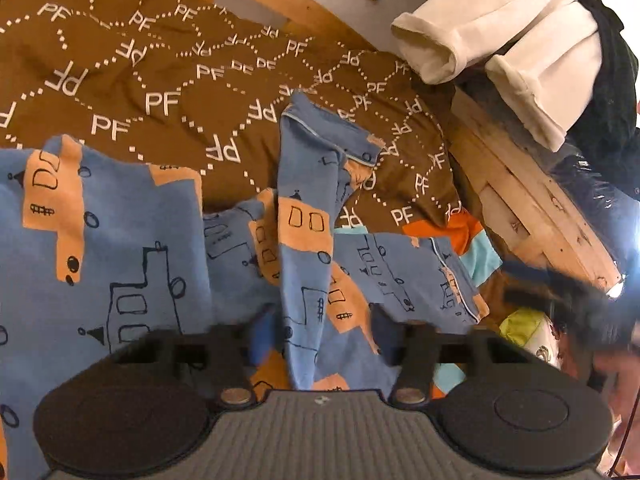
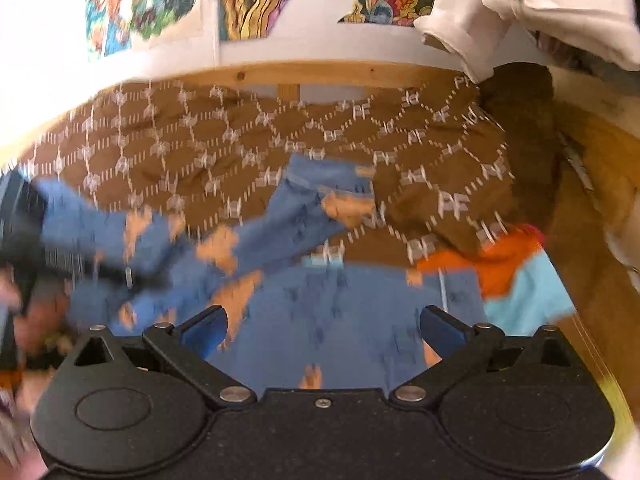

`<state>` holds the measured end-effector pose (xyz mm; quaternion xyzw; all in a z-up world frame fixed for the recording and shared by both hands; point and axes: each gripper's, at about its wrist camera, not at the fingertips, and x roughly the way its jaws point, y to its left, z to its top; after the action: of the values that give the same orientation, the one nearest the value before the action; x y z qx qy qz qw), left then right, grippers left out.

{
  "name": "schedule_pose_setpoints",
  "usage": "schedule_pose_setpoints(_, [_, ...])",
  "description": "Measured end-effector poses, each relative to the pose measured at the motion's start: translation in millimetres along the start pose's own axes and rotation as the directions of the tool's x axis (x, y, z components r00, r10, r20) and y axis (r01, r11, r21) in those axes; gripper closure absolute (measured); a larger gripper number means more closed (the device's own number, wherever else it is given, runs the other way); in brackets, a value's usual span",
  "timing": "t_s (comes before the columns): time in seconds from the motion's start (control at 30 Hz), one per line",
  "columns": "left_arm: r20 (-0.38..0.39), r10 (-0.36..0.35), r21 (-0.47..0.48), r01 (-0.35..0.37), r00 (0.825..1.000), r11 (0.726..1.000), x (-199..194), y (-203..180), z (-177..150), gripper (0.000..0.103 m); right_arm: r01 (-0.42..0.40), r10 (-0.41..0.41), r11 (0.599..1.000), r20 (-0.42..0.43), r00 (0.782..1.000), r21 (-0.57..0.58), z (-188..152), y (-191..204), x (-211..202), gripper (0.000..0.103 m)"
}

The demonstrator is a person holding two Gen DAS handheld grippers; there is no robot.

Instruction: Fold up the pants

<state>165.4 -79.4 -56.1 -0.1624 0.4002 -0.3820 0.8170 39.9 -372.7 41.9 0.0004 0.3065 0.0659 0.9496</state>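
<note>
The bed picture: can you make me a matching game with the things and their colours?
Things:
1. pants
2. blanket
3. right claw pads
4. sleeves

Colours:
A. brown with white letters
B. cream
C. light blue with orange patches and black drawings
D. dark blue

Pairs: 1-C, 2-A, 3-D, 4-B
</note>
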Motion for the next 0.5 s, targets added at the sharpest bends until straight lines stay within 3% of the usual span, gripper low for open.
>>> schedule_pose_setpoints(0.07, [-0.008, 0.017, -0.018, -0.017, 1.0, 1.0, 3, 4, 1, 0.079, -0.045, 0.045, 0.999, 0.02, 0.999, 0.021, 21, -2, 15, 0.005])
schedule_pose_setpoints(0.27, [-0.008, 0.005, -0.08, -0.006, 1.0, 0.997, 4, 16, 0, 0.093, -0.116, 0.117, 0.992, 0.024, 0.993, -0.041, 85, 23, 86, 0.03])
schedule_pose_setpoints(0.4, [-0.01, 0.012, -0.069, -0.013, 1.0, 0.998, 5, 16, 0, 0.094, -0.07, 0.067, 0.99, -0.035, 0.997, -0.12, 107, 52, 145, 0.044])
schedule_pose_setpoints(0.5, [-0.011, 0.014, -0.063, -0.015, 1.0, 0.998, 6, 16, 0, 0.094, -0.013, 0.006, 0.993, -0.064, 0.998, -0.119, 112, 66, 182, 0.045])
